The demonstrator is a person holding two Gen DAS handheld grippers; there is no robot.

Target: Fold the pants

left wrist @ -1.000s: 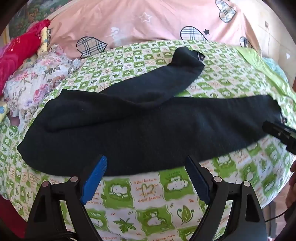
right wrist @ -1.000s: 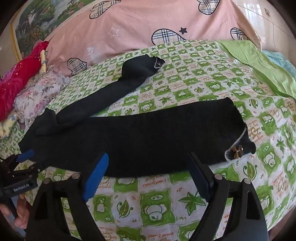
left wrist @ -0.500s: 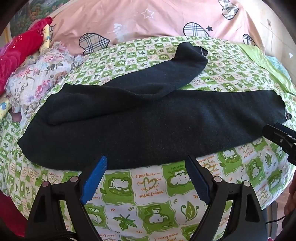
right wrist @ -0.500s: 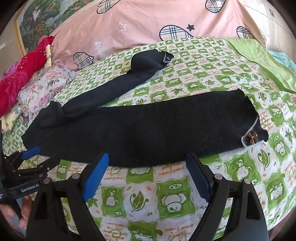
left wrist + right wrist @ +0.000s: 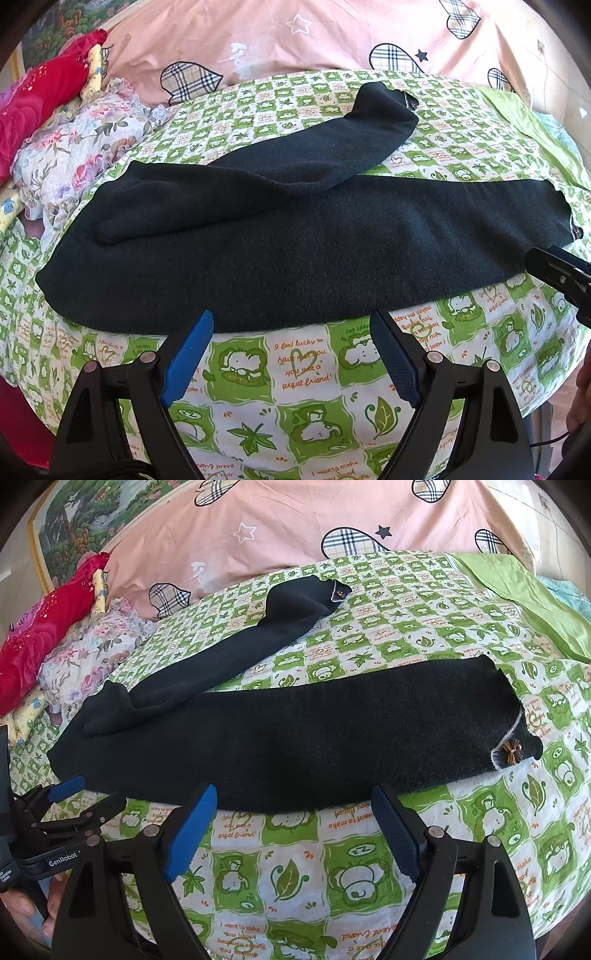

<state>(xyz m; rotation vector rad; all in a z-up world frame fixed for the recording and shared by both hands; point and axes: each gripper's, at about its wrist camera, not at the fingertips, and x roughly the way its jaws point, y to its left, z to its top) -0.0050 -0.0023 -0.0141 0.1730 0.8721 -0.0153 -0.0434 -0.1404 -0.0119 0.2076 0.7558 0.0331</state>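
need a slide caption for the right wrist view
Open right tongs hover before black pants spread on a green checked bedsheet, one leg angled away.

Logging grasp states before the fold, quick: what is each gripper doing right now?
Left gripper: open, holding nothing.
Right gripper: open, holding nothing; pants untouched.

Right tool cut by frame edge
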